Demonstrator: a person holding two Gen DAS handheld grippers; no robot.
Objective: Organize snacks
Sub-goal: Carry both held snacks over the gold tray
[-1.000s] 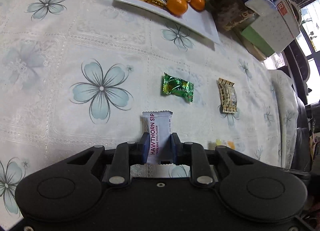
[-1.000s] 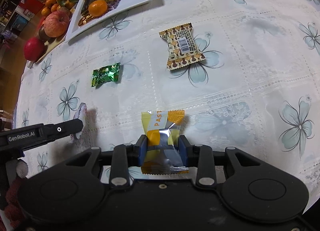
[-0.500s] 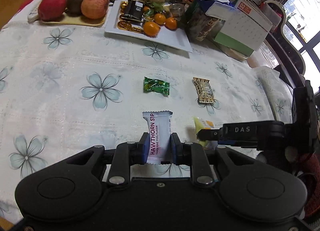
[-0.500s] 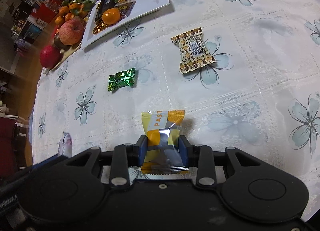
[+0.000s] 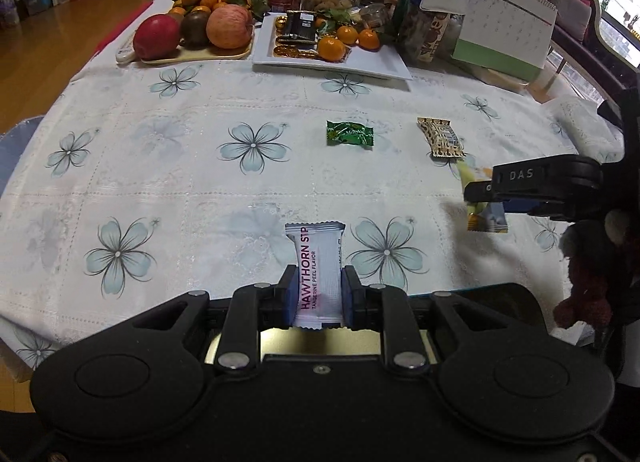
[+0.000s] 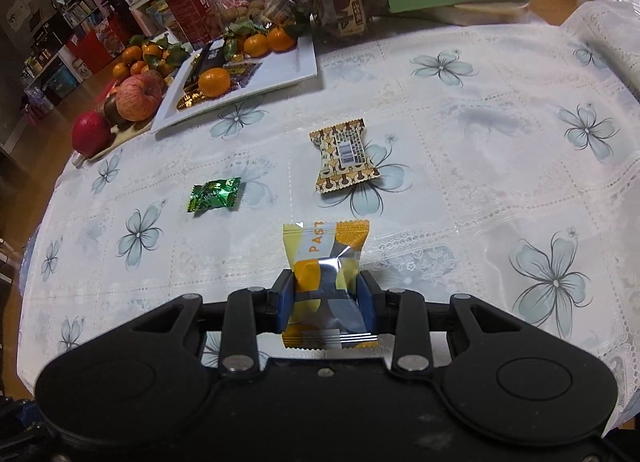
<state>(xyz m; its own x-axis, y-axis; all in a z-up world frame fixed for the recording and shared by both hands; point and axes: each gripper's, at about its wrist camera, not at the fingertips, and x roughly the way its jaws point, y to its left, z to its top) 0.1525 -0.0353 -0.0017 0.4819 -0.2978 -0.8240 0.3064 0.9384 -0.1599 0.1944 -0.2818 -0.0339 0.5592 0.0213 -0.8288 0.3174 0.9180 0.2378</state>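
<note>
**Two snacks in my grippers, two on the cloth**

Two packets were clamped, one in each of my grippers. My left gripper (image 5: 319, 289) gripped the white hawthorn strip packet (image 5: 318, 268) by its lower half, the packet standing upright between the blue pads and clear of the flowered tablecloth (image 5: 160, 166). My right gripper (image 6: 325, 298) pinched the yellow pastry packet (image 6: 325, 262) the same way, upright, its top edge rising above the fingers.

From the left wrist camera, the right gripper (image 5: 486, 198) showed at three o'clock, carrying the yellow packet above the cloth. At one o'clock of my left gripper lay the green candy (image 5: 350, 134), flat on the cloth, and further toward two o'clock the brown patterned packet (image 5: 440, 138), well apart from the candy.

From the right wrist camera the green candy sat at eleven o'clock and the brown patterned packet at twelve, barcode side up.

Beyond them at twelve o'clock in the left view stood the white plate (image 5: 380, 66) with mandarins (image 5: 331, 49) and gold coins, and beside it at eleven o'clock the fruit tray (image 5: 192, 56) with apples. A desk calendar (image 5: 508, 30) stood at one o'clock behind the plate.
</note>
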